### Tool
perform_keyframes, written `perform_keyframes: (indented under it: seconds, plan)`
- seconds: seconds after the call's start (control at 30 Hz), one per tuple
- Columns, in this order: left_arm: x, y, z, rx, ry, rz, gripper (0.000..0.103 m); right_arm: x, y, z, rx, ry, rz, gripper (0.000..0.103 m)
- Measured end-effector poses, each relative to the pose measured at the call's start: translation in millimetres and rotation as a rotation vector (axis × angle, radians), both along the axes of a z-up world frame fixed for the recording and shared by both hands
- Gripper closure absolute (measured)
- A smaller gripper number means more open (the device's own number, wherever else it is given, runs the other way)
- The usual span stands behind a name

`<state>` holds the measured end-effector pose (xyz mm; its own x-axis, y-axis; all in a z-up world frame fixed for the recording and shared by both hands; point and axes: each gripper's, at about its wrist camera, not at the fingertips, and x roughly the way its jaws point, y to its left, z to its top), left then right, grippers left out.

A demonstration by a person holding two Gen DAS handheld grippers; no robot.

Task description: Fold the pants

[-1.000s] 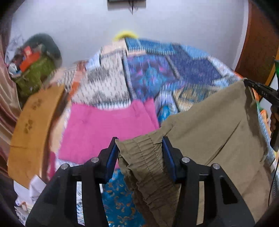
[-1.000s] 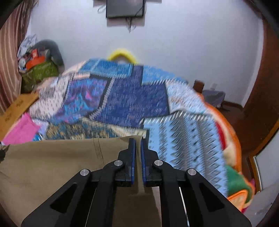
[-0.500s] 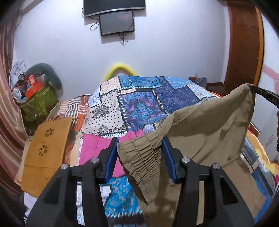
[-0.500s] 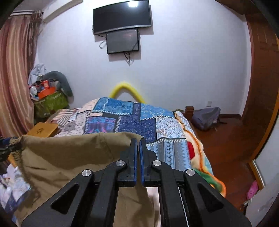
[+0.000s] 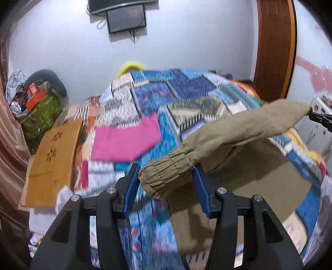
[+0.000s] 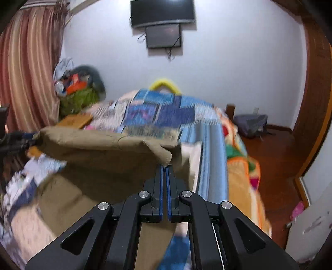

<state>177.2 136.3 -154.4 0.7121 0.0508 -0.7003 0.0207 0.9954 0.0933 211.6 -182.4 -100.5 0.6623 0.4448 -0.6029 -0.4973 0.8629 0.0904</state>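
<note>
A: Any writing or brand legible?

B: None readable. Both views are motion-blurred; the wall-mounted TV (image 6: pixel 162 12) and the smaller dark screen (image 6: pixel 163 35) under it show no logo.

A: Left gripper (image 5: pixel 166 180)?

B: Blue pads spread wide, with the gathered elastic waistband of the khaki pants (image 5: pixel 238 133) bunched between them. Cloth meets the right pad; whether the left pad touches it cannot be told.

A: Right gripper (image 6: pixel 165 166)?

B: Fingers pressed together, pinching a corner of the khaki pants (image 6: pixel 99 145) at the tips.

A: Where do the pants sit relative to the bed?

B: Lifted above the patchwork bedspread (image 5: pixel 186 91), stretched between the two grippers, lower cloth sagging onto the near end of the bed.

A: Other items on the bed?

B: A pink folded garment (image 5: pixel 126 141) lies flat on the bedspread, beyond the left gripper. A tan wooden board with flower cutouts (image 5: pixel 51 149) leans at the bed's left side.

A: Room?

B: White walls, striped curtain (image 6: pixel 27 68) left of the bed, a green bag heaped with clutter (image 6: pixel 78 95) beside it, a yellow curved object (image 6: pixel 165 84) behind the bed's far end, red-brown wood floor (image 6: pixel 276 151) and a grey bag (image 6: pixel 250 124) to the bed's right.
</note>
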Motion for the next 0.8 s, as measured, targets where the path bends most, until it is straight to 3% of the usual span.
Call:
perform_keyframes:
  seconds: [0.27,0.43,0.57,0.7,0.8]
  plan:
    - [-41.8,-7.9,-56.2,0.001,0.143,0.01,0.043,-40.9,-16.3,-66.1,-0.007,0.188,-0.039,0.101]
    - [-59.8,3.3,-62.7,-0.038,0.162,0.074,0.043,-61.1,-25.4,-96.5,-0.046,0.265,-0.068,0.101]
    - [-65.6,14.4,-46.8,-0.094,0.139,0.112,0.043,-77.3,-29.9,-91.1,-0.033,0.244,-0.094,0.1]
    - [-61.0,8.8,-17.8,-0.107,0.083,0.096,0.043,-84.5,-13.2,-67.5,-0.029,0.184,-0.037,0.098]
    - [-56.3,-6.1,2.0,-0.108,0.043,0.053,0.043,-87.2,12.7,-51.9,-0.028,0.14,0.043,0.074]
